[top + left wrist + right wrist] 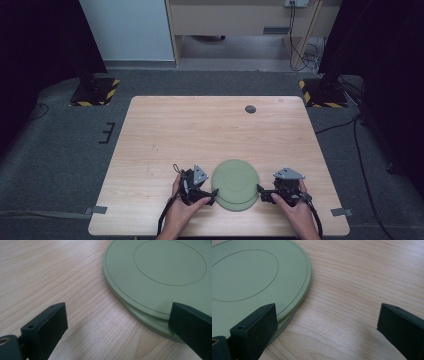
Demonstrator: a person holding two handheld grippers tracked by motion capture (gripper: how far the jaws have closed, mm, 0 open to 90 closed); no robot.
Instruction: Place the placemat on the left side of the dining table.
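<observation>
Left gripper (214, 196) and right gripper (260, 192), both released, flank seemingly two stacked green plates (235, 181)

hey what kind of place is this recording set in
Probably a lab or recording workspace: a bare wooden table on grey carpet, hazard-striped stand bases at its far corners, and loose cables by the wall.

Plates: two stacked, the upper plate (235, 180) lying on the lower plate (239, 204), which juts out toward the person.
Stack: on the surface (200, 130), near its front edge, about midway across.
Left tongs (213, 196): just left of the stack, jaws spread at its rim.
Right tongs (261, 192): just right of the stack, jaws spread at its rim.
Small round disc (250, 109): far back on the surface, well behind the stack.
</observation>
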